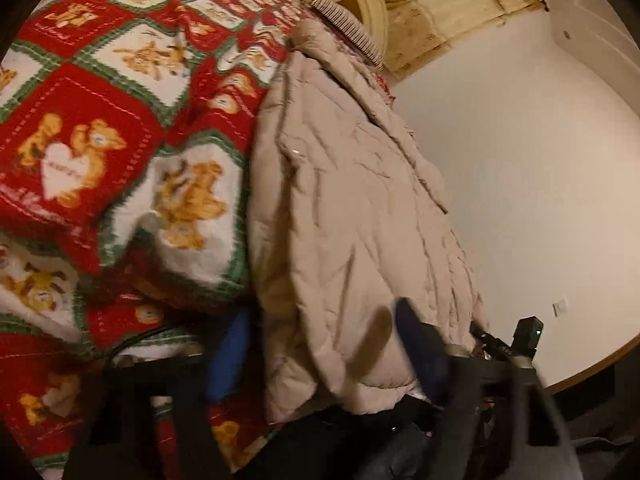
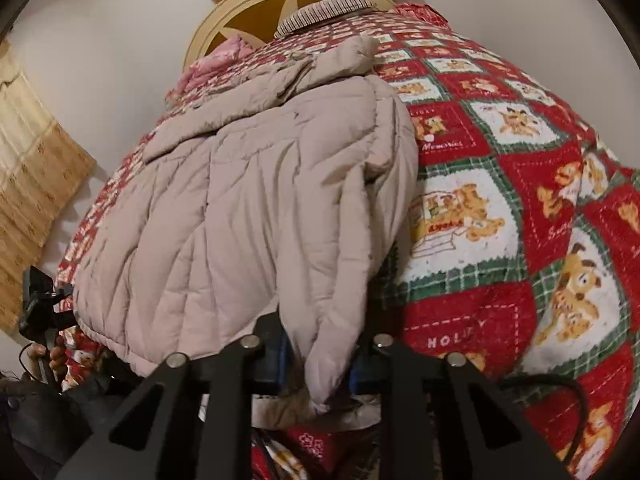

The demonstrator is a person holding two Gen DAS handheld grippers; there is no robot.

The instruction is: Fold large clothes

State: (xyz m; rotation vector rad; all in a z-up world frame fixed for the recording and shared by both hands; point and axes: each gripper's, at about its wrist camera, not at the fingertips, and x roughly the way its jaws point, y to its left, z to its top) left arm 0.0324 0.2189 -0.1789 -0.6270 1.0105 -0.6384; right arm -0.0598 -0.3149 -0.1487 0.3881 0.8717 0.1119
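Note:
A beige quilted puffer jacket [image 1: 352, 220] lies on a bed covered by a red, white and green teddy-bear blanket [image 1: 80, 152]. In the left wrist view my left gripper [image 1: 324, 356] is open, its blue-padded fingers [image 1: 228, 356] spread wide at the jacket's near hem, with the hem lying between them. In the right wrist view the jacket [image 2: 248, 208] lies folded lengthwise and my right gripper [image 2: 320, 360] is shut on a fold of its near hem. The left gripper's body [image 2: 36, 304] shows at the far left edge there.
The blanket [image 2: 500, 220] spreads to the right of the jacket. A cream round headboard [image 2: 248, 12] and a striped pillow [image 2: 324, 10] stand at the bed's far end. White wall [image 1: 520, 160] and yellow curtains [image 1: 460, 4] border the bed. A black cable [image 2: 560, 384] lies on the blanket.

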